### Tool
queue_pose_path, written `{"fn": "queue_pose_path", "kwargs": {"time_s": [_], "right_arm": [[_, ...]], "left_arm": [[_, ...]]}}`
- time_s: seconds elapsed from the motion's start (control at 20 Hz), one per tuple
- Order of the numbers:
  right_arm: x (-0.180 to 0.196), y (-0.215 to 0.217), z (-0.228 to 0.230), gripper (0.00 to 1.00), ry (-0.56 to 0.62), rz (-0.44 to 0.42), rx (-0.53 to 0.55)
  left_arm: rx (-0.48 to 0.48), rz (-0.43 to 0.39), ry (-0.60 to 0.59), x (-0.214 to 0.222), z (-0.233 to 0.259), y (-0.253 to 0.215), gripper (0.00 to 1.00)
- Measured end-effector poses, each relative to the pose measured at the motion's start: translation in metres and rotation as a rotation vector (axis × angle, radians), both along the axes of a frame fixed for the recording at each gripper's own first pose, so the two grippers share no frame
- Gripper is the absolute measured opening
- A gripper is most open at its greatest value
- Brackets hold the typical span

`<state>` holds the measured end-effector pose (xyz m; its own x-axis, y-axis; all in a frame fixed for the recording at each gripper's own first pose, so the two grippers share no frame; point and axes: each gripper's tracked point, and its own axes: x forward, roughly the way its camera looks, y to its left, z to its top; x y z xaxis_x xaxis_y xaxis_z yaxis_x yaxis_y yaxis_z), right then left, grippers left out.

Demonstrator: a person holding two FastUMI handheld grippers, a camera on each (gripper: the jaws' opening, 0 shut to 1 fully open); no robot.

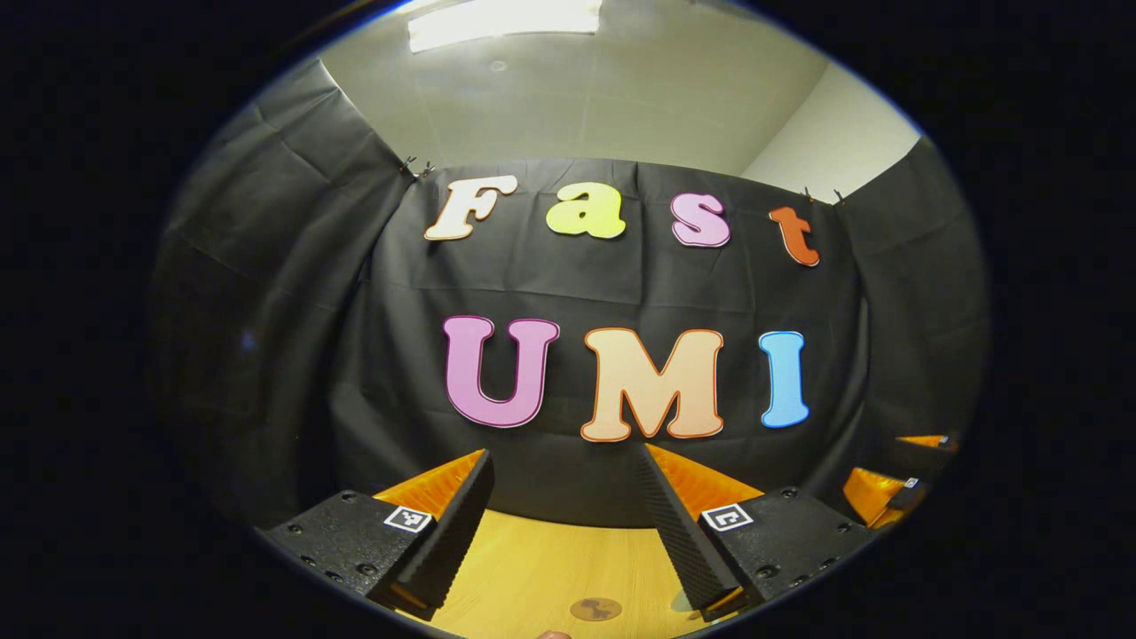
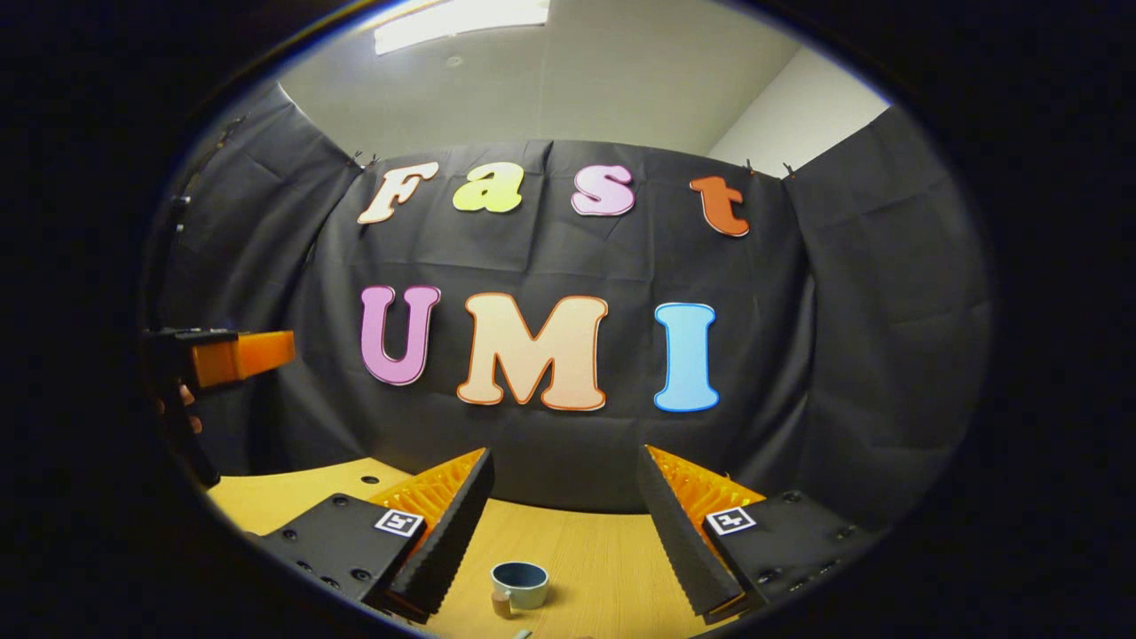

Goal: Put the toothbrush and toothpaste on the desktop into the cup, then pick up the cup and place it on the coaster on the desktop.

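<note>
My left gripper (image 1: 564,466) and right gripper (image 2: 563,466) hang spread wide, holding nothing, above the desk (image 2: 586,541). The cup (image 2: 520,583) stands upright between my right fingers; the coaster (image 1: 595,609) lies below my left. I can read no labels.

Right gripper (image 2: 564,497) fingers spread, nothing between; cup (image 2: 521,584) upright on desktop (image 2: 586,550) below; left gripper (image 2: 232,355) at left edge.

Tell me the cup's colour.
Pale outside, dark blue inside: the cup, clearest in the right gripper view.
</note>
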<state>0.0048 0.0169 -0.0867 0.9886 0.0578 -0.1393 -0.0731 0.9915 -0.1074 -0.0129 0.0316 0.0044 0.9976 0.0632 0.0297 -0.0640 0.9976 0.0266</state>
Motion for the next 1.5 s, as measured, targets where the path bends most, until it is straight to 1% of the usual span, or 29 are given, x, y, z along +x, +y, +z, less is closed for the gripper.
{"fn": "queue_pose_path", "kwargs": {"time_s": [0.15, 0.35, 0.7, 0.9, 1.05, 1.3, 1.5], "right_arm": [[-0.002, 0.001, -0.031, 1.0, 0.069, 0.009, -0.013], [-0.01, 0.004, -0.087, 0.99, 0.237, 0.024, 0.001], [-0.021, 0.004, -0.146, 1.0, 0.373, 0.034, -0.002], [-0.032, -0.004, -0.191, 1.0, 0.498, 0.003, 0.025], [-0.041, -0.01, -0.221, 1.0, 0.58, -0.02, 0.025], [-0.054, -0.006, -0.257, 0.99, 0.681, -0.008, 0.005], [-0.076, -0.004, -0.294, 1.0, 0.835, -0.025, 0.014]], "left_arm": [[0.02, 0.015, 0.014, -0.004, -0.002, 0.008, 0.93], [0.032, 0.037, 0.009, -0.01, 0.003, 0.018, 0.94], [0.05, 0.082, 0.035, -0.022, 0.001, 0.034, 0.94], [0.075, 0.105, 0.039, -0.029, 0.002, 0.042, 0.94], [0.081, 0.128, 0.042, -0.037, -0.001, 0.049, 0.93], [0.082, 0.157, 0.051, -0.045, -0.002, 0.06, 0.94], [0.098, 0.164, 0.053, -0.049, -0.004, 0.063, 0.94]]}}
